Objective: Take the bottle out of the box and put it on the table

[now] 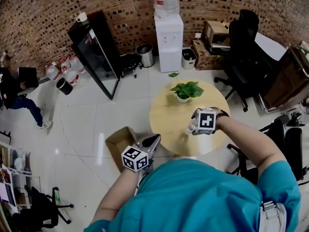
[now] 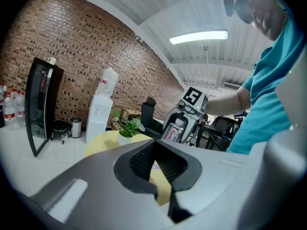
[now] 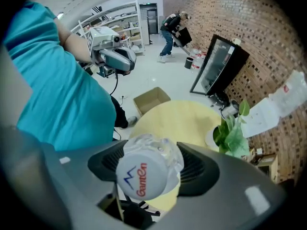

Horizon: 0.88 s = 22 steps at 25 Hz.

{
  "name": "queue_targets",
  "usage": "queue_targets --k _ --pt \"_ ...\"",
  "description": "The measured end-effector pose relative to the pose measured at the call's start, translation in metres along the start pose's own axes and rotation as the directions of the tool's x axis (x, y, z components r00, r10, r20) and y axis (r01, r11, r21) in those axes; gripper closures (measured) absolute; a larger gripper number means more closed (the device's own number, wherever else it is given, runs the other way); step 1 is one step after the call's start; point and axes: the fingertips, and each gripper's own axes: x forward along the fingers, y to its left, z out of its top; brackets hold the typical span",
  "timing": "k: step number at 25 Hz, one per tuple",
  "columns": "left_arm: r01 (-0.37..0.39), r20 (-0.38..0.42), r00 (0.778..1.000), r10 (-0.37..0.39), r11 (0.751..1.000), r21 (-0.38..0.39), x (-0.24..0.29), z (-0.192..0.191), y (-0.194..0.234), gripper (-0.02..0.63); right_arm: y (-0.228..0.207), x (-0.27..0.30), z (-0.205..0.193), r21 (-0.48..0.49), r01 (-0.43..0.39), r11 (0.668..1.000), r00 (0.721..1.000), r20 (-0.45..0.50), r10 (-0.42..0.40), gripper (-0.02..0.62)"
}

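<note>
A clear plastic bottle [image 3: 146,169] with a white printed label sits between the jaws of my right gripper [image 3: 152,167], which is shut on it. In the head view that gripper [image 1: 198,124] holds the bottle [image 1: 191,127] over the near right part of the round yellow table [image 1: 166,115]. My left gripper [image 1: 152,141] hovers at the table's near left edge, jaws nearly together with nothing between them. The open cardboard box [image 1: 118,144] stands on the floor just left of it. From the left gripper view the bottle [image 2: 175,130] shows upright in the right gripper.
A potted green plant [image 1: 186,91] stands at the table's far side. Behind it are a white water dispenser [image 1: 169,37], a black glass-door cabinet [image 1: 96,52] and a black office chair [image 1: 244,52]. A person [image 1: 19,98] sits at the far left.
</note>
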Motion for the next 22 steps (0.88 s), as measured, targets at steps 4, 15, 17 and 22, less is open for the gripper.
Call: queue_targets --k 4,15,17,22 --pt "0.054 -0.031 0.998 -0.053 0.998 0.022 0.040 0.003 -0.020 0.606 0.034 0.009 -0.053 0.158 -0.245 0.957 0.969 0.019 0.245 0.282" --pt "0.311 -0.124 0.945 -0.303 0.949 0.058 0.174 -0.072 -0.019 0.606 -0.109 0.066 -0.141 0.250 0.117 0.961 0.979 0.134 -0.154 0.281" --pt "0.370 -0.147 0.922 -0.357 0.927 0.067 0.183 -0.073 -0.012 0.606 -0.130 0.066 -0.145 0.294 0.157 0.943 0.970 0.134 -0.203 0.281" --pt "0.458 -0.195 0.878 -0.437 0.886 0.077 0.208 -0.086 0.003 0.606 -0.157 0.079 -0.166 0.422 0.159 0.893 0.972 0.094 -0.217 0.281"
